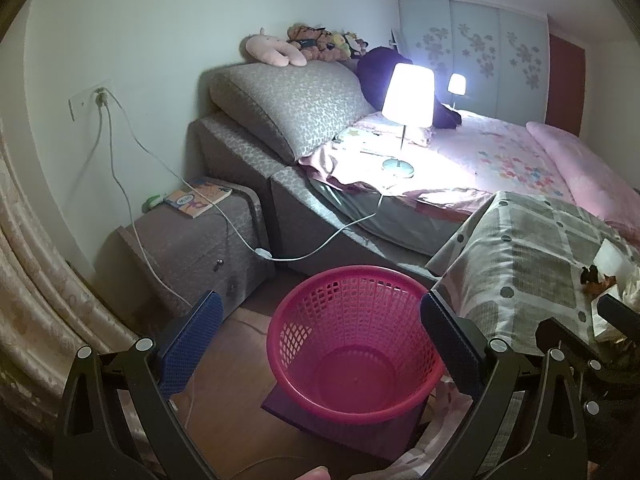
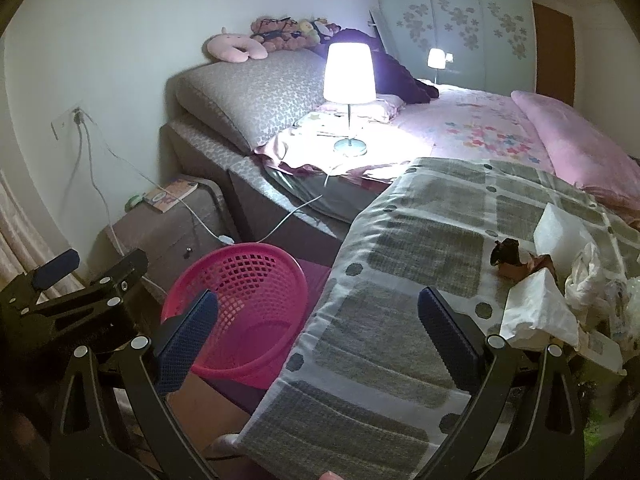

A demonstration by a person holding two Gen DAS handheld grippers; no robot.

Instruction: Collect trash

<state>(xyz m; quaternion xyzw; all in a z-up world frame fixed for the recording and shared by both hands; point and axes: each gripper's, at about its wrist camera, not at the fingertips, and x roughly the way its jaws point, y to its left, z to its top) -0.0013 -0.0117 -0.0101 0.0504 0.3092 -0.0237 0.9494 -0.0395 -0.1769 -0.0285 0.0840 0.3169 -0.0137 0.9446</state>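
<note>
A pink mesh basket [image 1: 354,344] stands on the floor beside the bed; it looks empty, and it also shows in the right wrist view [image 2: 244,300]. My left gripper [image 1: 320,340] is open and empty, hovering above the basket. My right gripper [image 2: 320,328] is open and empty over a grey checked cloth [image 2: 400,280]. Trash lies on that cloth at the right: white crumpled tissue [image 2: 536,312], a white plastic bag [image 2: 588,276], a white foam block [image 2: 564,232] and a dark brown scrap [image 2: 510,256]. The scrap also shows in the left wrist view [image 1: 596,276].
A lit lamp [image 1: 408,96] stands on the pink bed [image 1: 512,160], its cord running to a wall socket [image 1: 100,98]. A nightstand [image 1: 200,240] with a book [image 1: 198,200] stands left of the basket. A curtain [image 1: 36,280] hangs at far left.
</note>
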